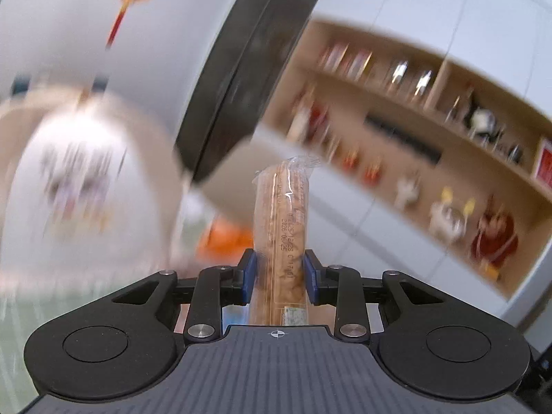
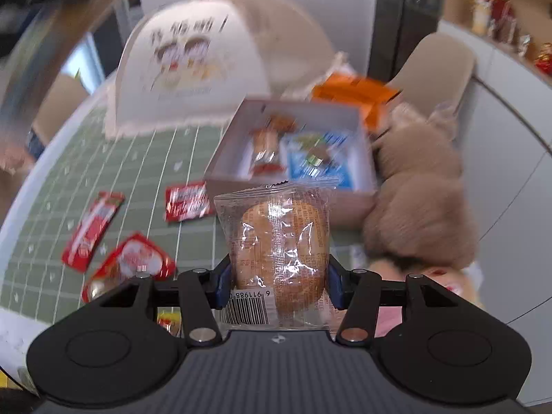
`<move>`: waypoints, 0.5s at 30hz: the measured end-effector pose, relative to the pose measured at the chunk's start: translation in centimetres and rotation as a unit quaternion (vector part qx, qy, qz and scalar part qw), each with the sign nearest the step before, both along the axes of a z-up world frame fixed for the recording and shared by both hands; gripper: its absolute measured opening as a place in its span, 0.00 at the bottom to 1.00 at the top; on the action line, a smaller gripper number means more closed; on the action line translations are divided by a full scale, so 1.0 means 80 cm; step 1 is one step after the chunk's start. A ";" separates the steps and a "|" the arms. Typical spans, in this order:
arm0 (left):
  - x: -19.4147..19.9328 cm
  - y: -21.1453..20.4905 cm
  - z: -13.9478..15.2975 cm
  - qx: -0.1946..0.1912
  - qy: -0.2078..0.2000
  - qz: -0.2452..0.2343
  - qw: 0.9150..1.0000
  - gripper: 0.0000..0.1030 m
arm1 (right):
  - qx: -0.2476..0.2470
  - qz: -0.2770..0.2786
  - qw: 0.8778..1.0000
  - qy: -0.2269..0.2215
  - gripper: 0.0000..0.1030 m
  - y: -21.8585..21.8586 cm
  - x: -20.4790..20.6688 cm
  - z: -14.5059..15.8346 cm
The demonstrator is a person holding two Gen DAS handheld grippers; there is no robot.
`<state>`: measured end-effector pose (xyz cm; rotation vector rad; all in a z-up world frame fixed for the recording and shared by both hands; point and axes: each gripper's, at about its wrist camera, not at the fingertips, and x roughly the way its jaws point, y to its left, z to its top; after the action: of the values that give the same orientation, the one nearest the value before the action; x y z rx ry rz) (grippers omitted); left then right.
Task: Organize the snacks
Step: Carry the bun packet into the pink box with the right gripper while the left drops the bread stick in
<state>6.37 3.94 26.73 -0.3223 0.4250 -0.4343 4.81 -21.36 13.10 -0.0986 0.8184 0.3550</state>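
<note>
My left gripper (image 1: 279, 277) is shut on a clear-wrapped cake seen edge-on (image 1: 281, 227), lifted in the air and tilted toward the wall. My right gripper (image 2: 277, 281) is shut on a round brown cake in a clear wrapper (image 2: 281, 252), held above the green checked tablecloth (image 2: 145, 158). Ahead of it stands an open white box (image 2: 362, 134) holding a red-and-clear snack (image 2: 265, 148) and a blue packet (image 2: 319, 157). Three red snack packets (image 2: 188, 201) (image 2: 93, 229) (image 2: 132, 262) lie loose on the cloth to the left.
A white mesh food cover with a cartoon print (image 2: 186, 62) stands behind the box, also in the left wrist view (image 1: 79, 179). An orange box (image 2: 357, 95) and a brown plush toy (image 2: 419, 193) sit to the right. Wooden shelves with figurines (image 1: 448, 158) line the wall.
</note>
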 end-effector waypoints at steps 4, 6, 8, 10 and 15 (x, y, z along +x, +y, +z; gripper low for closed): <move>0.072 -0.038 0.017 0.015 -0.024 -0.007 1.000 0.33 | 0.013 -0.025 0.999 -0.021 0.51 -0.019 -0.001 0.019; 0.119 -0.052 -0.001 0.012 0.024 -0.016 1.000 0.36 | 0.014 -0.033 0.999 -0.024 0.51 -0.029 0.000 0.022; 0.144 -0.058 -0.022 0.010 0.050 0.003 0.999 0.37 | 0.011 -0.037 0.999 -0.027 0.51 -0.035 0.002 0.022; 0.152 -0.055 -0.030 0.003 0.056 0.019 0.998 0.37 | 0.010 -0.042 0.999 -0.030 0.51 -0.045 0.002 0.023; 0.133 -0.015 -0.037 0.011 0.069 0.036 0.997 0.37 | 0.027 -0.042 0.998 -0.047 0.51 -0.063 0.031 0.054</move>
<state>16.97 2.77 23.73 -0.3465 0.5498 -0.3376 7.27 -26.36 17.44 -0.0301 0.7168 0.2902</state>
